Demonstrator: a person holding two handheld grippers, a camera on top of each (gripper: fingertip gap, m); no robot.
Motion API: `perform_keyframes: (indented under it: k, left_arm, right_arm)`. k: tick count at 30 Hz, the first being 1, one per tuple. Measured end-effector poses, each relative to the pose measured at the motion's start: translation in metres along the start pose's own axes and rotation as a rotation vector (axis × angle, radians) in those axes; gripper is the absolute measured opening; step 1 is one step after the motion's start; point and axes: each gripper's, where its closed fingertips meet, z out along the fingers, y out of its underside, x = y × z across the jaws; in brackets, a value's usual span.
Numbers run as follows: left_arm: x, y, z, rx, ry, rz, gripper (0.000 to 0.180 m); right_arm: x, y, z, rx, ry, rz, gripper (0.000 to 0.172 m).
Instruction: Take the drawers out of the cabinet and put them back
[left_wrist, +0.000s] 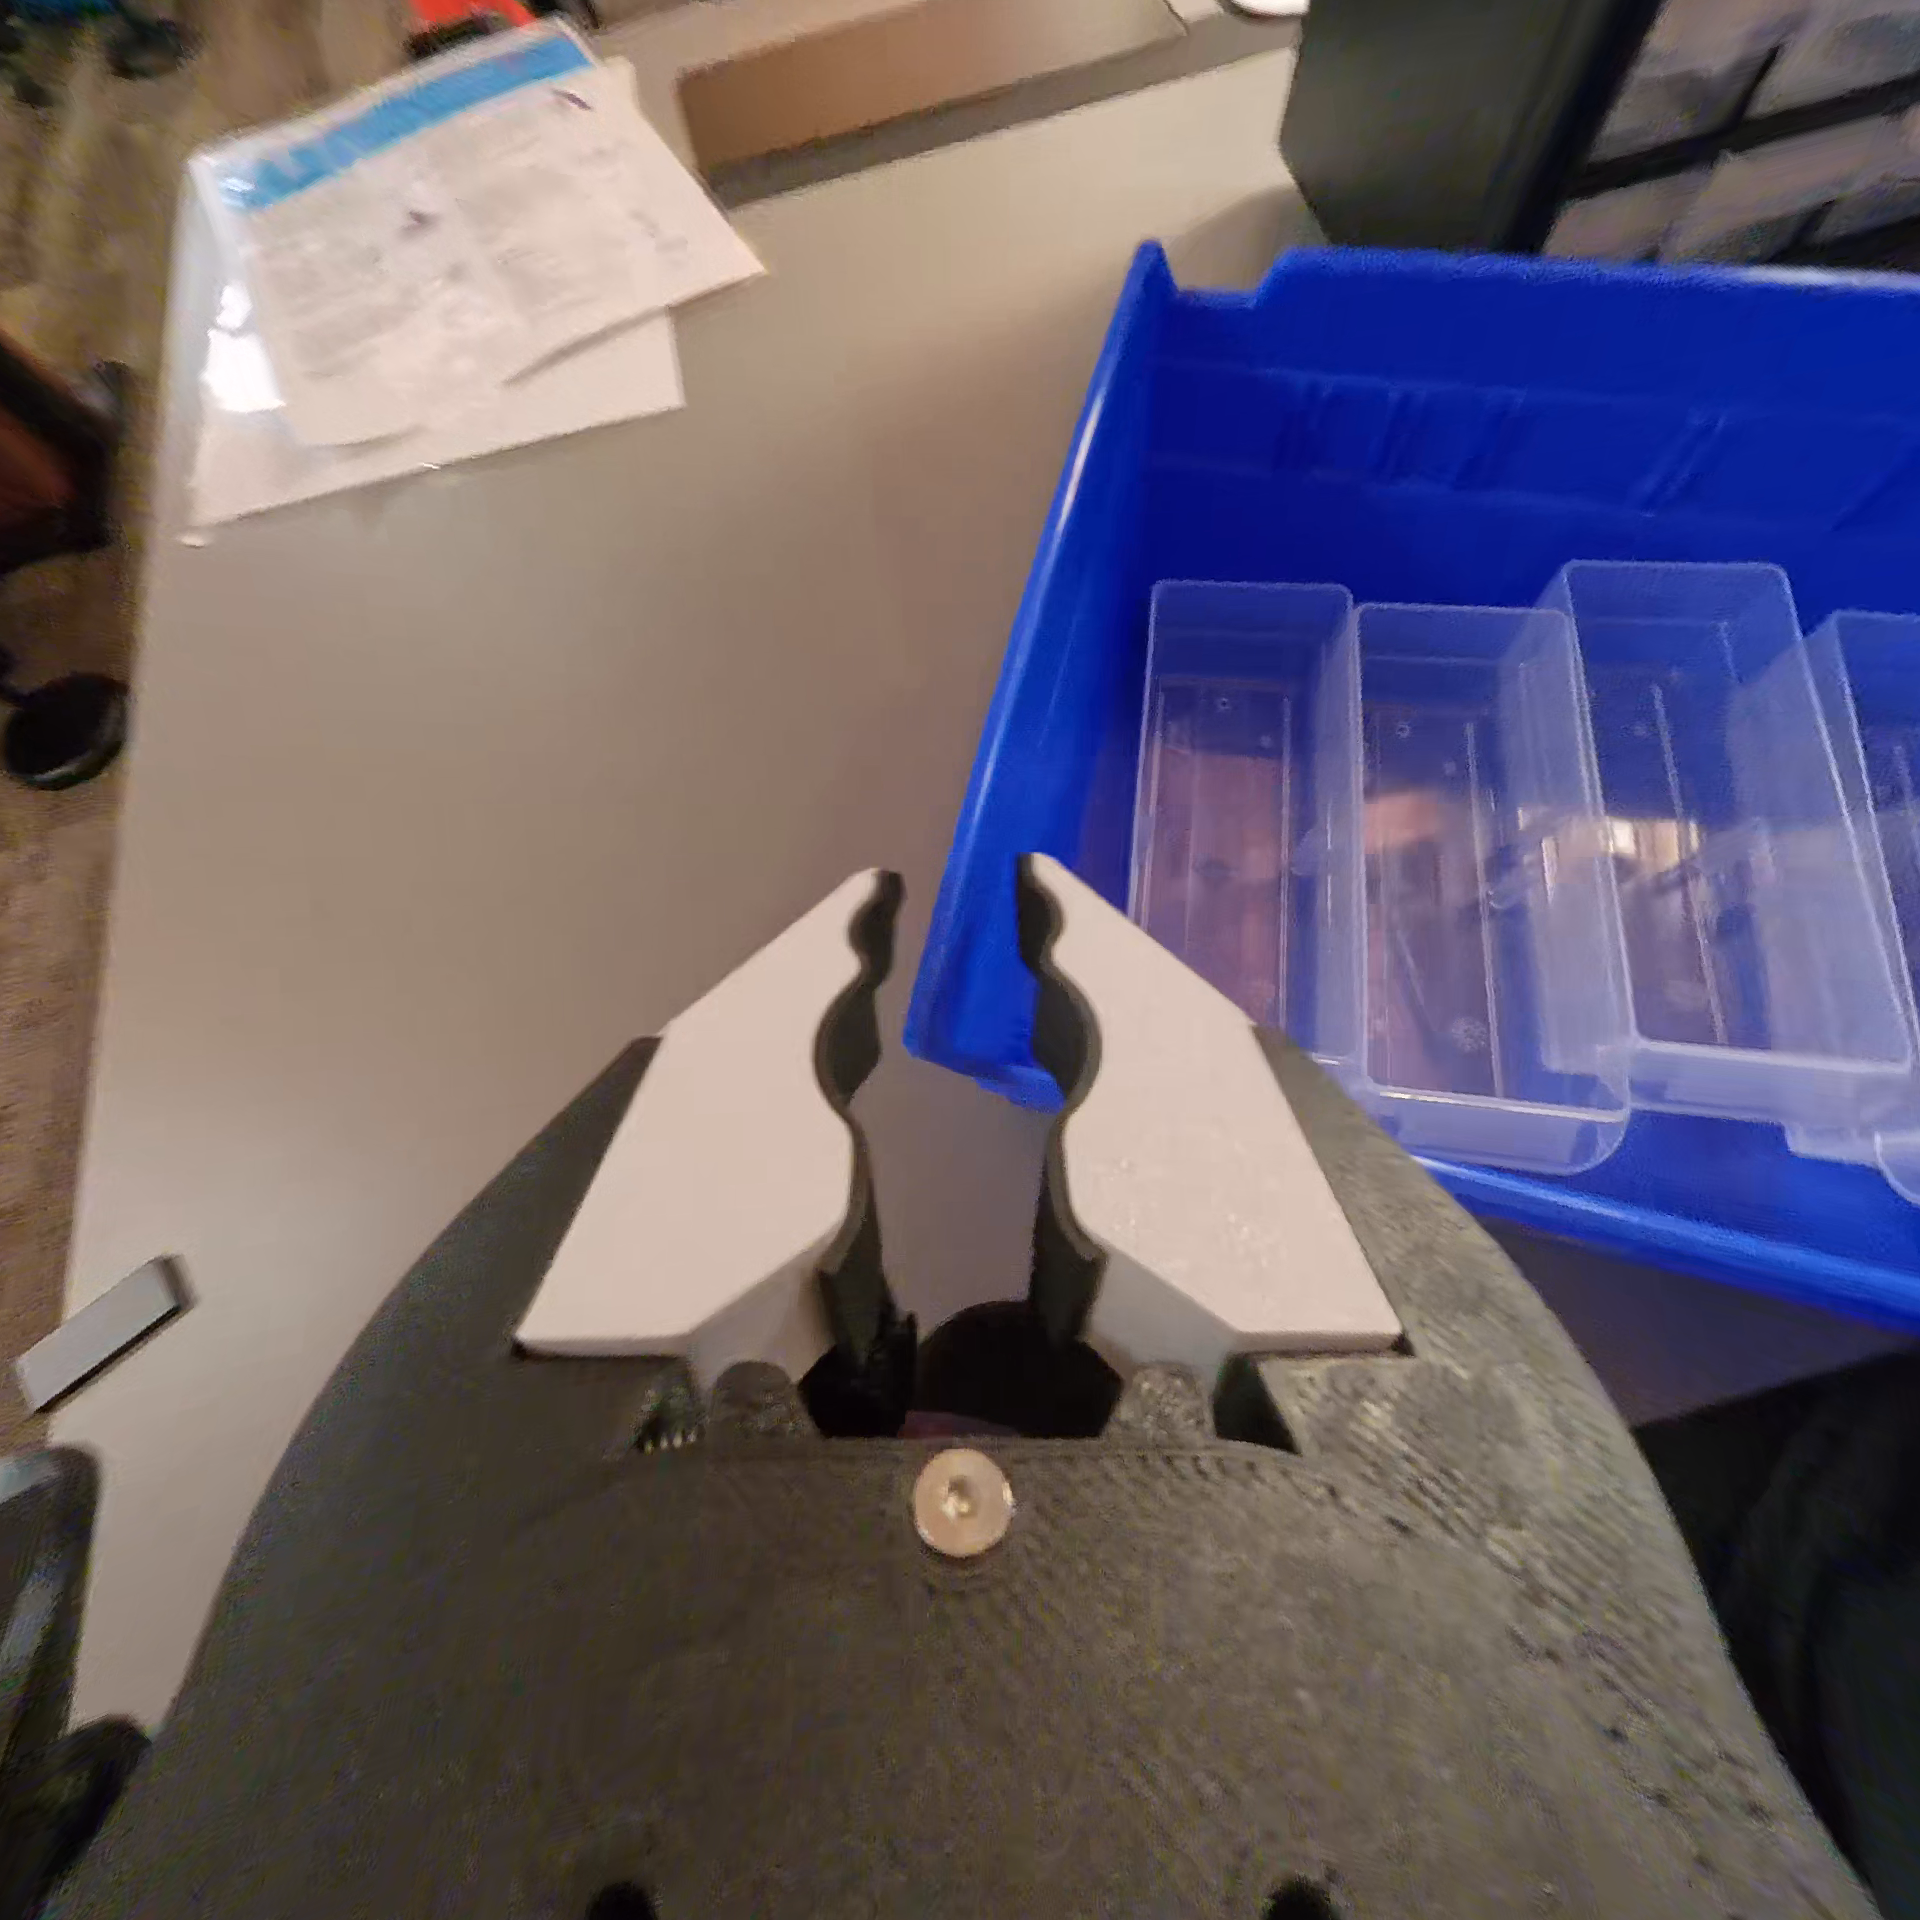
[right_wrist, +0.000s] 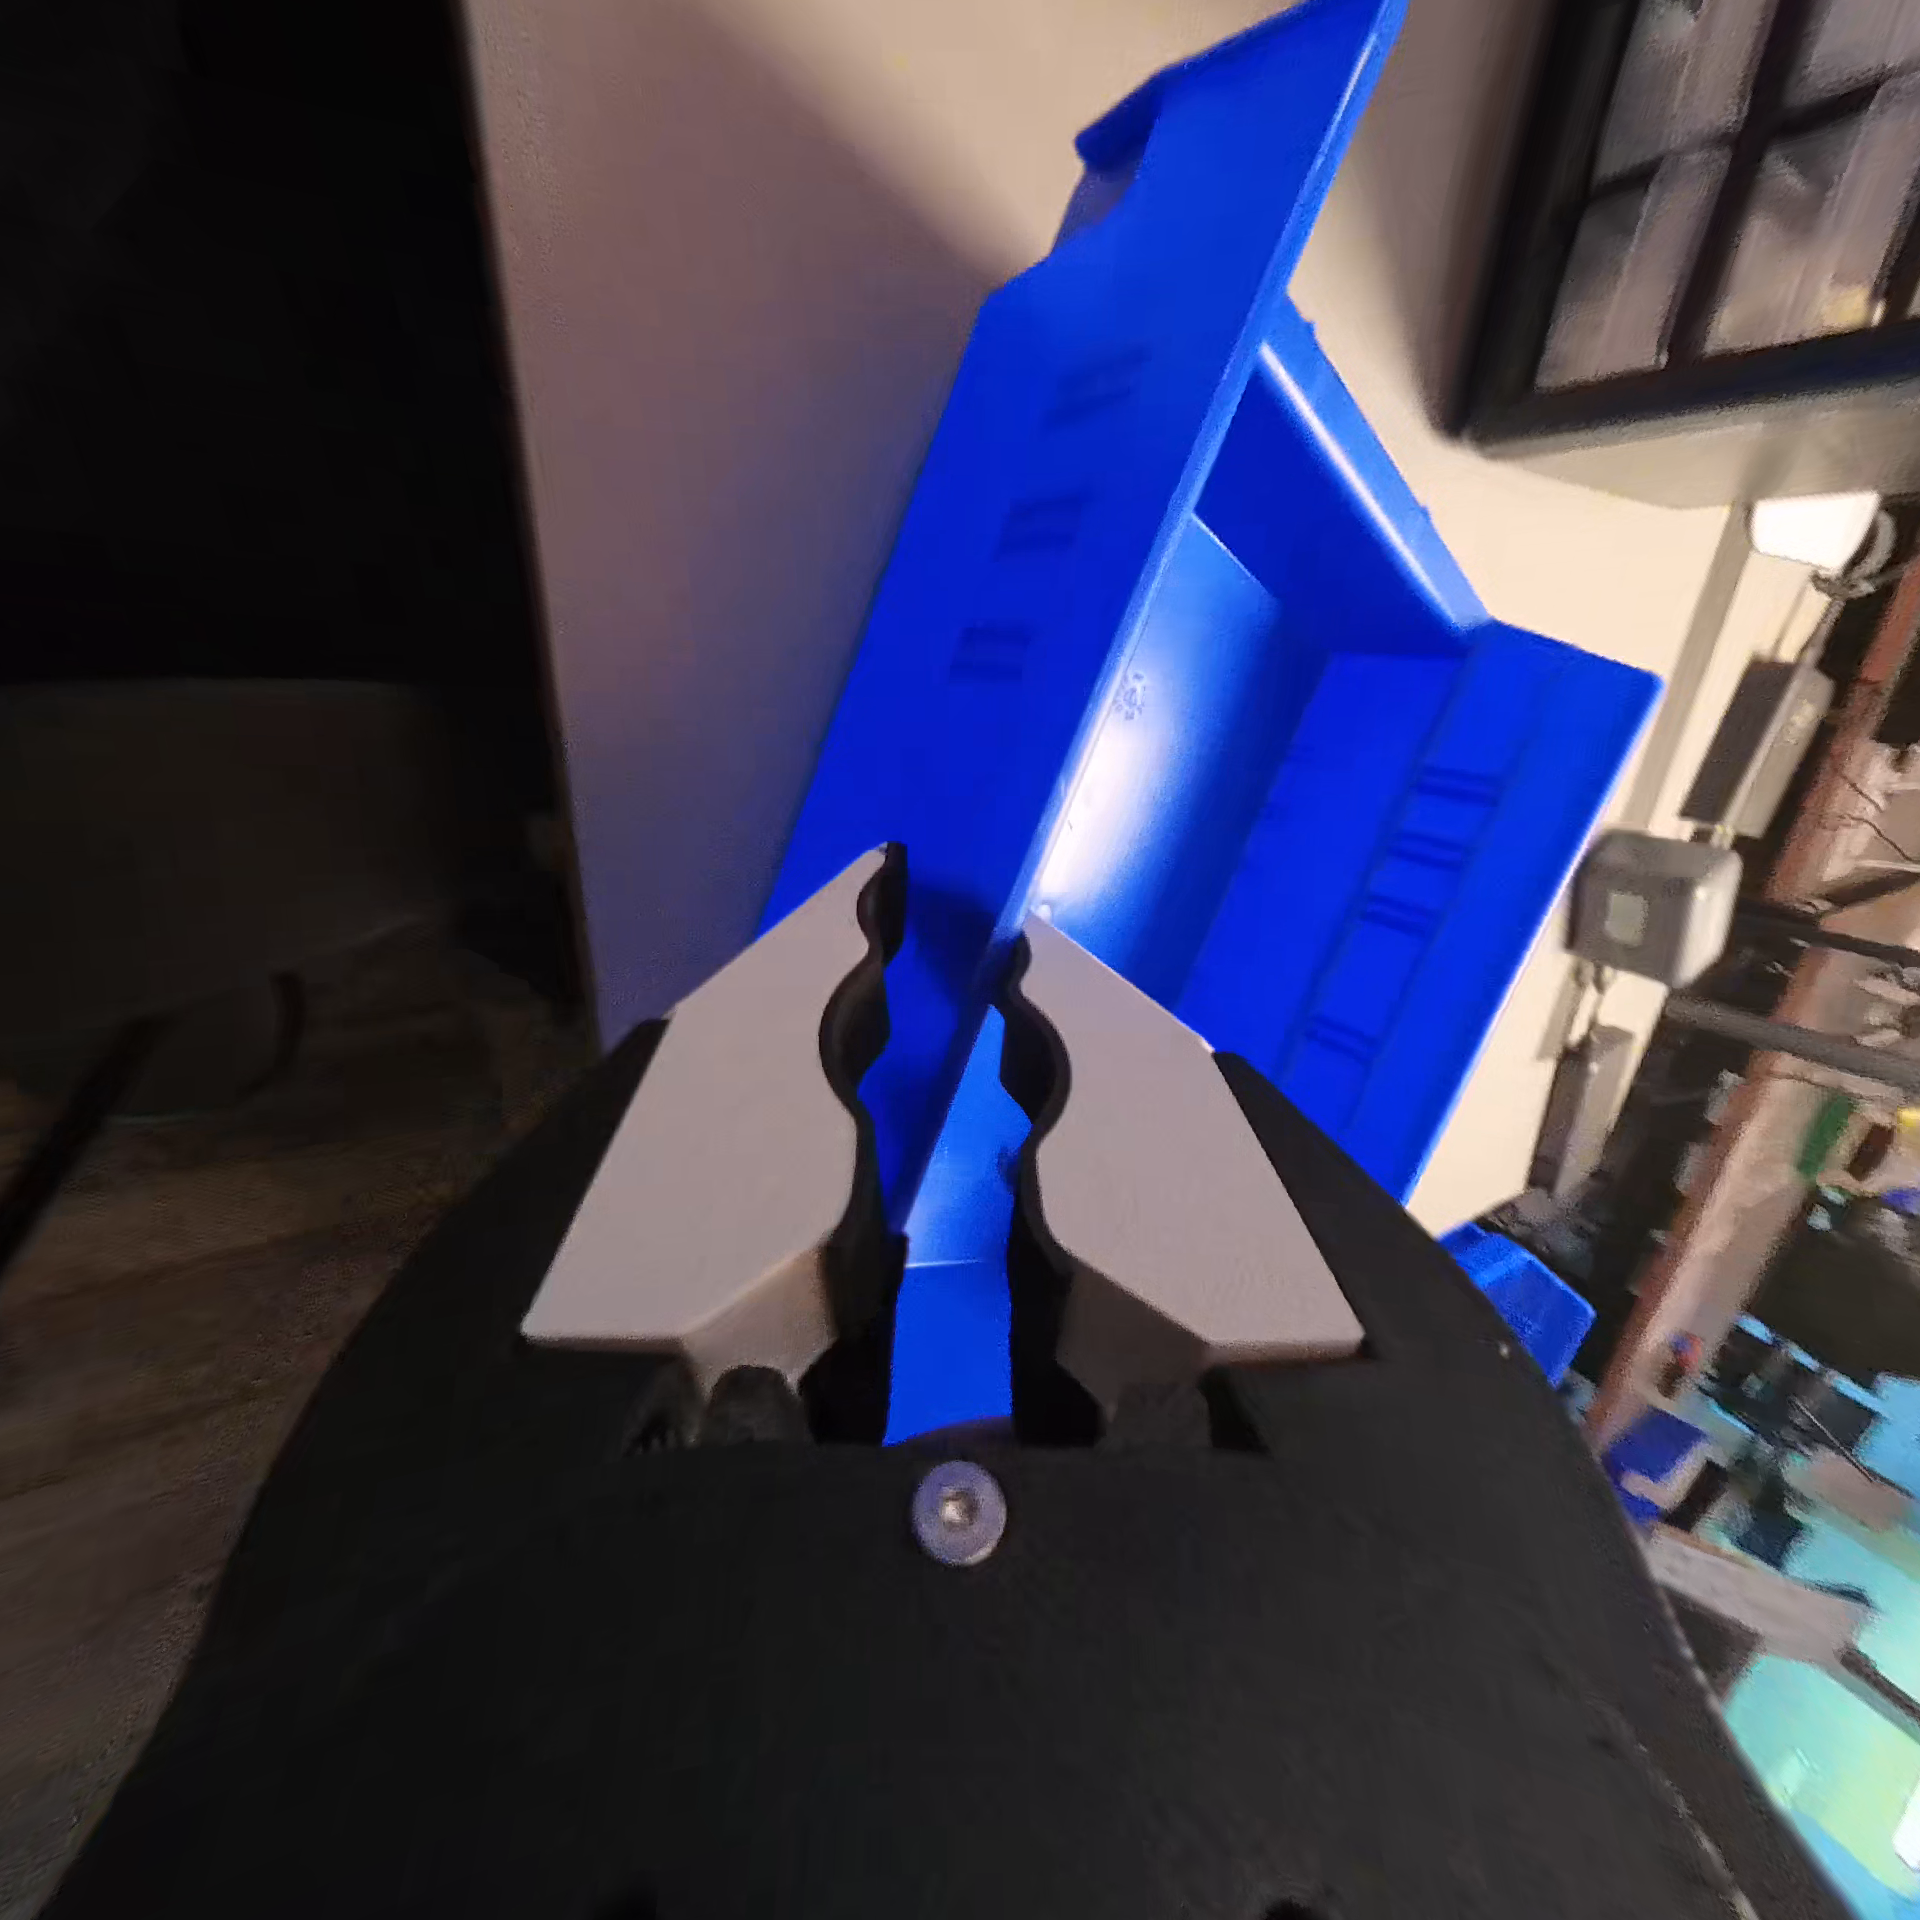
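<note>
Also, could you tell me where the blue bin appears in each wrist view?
Left wrist view: blue bin fills the right side, its near corner between the left gripper's fingers.
Right wrist view: centre, tilted, its rim running between the right gripper's fingers.
Shared landmark: the pale tabletop beneath it.

Glossy blue plastic bin (left_wrist: 1049, 644), clear smooth plastic drawers (left_wrist: 1475, 862), matt grey tabletop (left_wrist: 540, 727), white paper sheets (left_wrist: 457, 260), rough black printed gripper body (left_wrist: 935, 1662), matt grey fingers (left_wrist: 758, 1122)
</note>
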Motion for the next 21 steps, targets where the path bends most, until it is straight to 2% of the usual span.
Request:
perform_keyframes:
  k: [1, 4, 6, 11, 15, 18, 20, 21]
  left_arm:
    - [-0.002, -0.003, -0.005, 0.019, -0.04, -0.006, 0.034]
    - [0.009, -0.012, -0.03, 0.11, -0.141, -0.003, 0.052]
    - [0.044, -0.012, -0.048, 0.178, -0.103, -0.009, 0.065]
    - [0.128, -0.008, -0.085, 0.393, -0.104, -0.114, 0.082]
    - [0.177, 0.01, -0.077, 0.406, -0.138, -0.043, 0.101]
    - [0.189, 0.015, -0.068, 0.411, -0.175, 0.005, 0.101]
    - [0.178, 0.014, -0.067, 0.414, -0.221, 0.001, 0.1]
    - [0.171, 0.015, -0.067, 0.409, -0.245, 0.004, 0.097]
  right_arm:
    - [0.003, 0.007, 0.004, -0.022, 0.022, 0.006, 0.02]
    - [0.009, 0.027, 0.01, -0.087, 0.107, 0.028, 0.026]
    - [0.017, 0.033, 0.004, -0.101, 0.204, 0.082, 0.03]
    - [0.028, 0.05, -0.032, -0.035, 0.485, 0.517, 0.049]
    - [0.008, 0.073, -0.056, 0.088, 0.66, 0.823, 0.047]
    - [-0.006, 0.102, -0.047, 0.011, 0.713, 0.859, 0.048]
    - [-0.002, 0.124, -0.039, -0.053, 0.744, 0.872, 0.052]
    - [0.003, 0.128, -0.037, -0.031, 0.753, 0.884, 0.054]
